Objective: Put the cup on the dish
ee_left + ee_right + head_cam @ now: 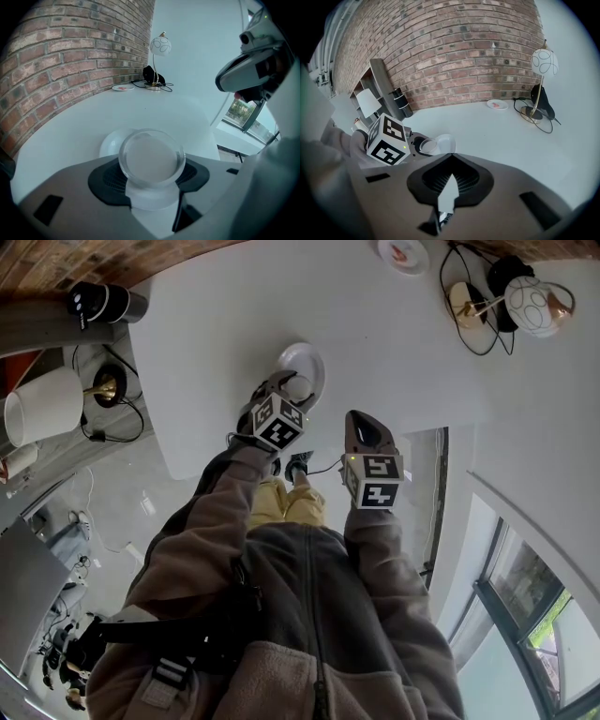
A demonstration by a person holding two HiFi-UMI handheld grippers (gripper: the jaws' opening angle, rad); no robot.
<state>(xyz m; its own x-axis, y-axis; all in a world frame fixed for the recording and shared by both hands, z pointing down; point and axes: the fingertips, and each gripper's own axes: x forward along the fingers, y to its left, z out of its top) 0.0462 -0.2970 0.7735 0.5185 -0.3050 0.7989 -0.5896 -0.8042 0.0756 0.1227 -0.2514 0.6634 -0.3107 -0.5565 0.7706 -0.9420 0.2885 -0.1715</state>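
clear glass cup, judged light, rigid, slick and breakable, is clamped by its wall in left gripper, frame centre, at near rim of dish; right gripper closed, empty.

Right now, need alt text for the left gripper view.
The left gripper holds a clear glass cup between its jaws, with a white dish showing just behind it on a white table. A brick wall runs along the left, and a globe lamp stands at the table's far end.
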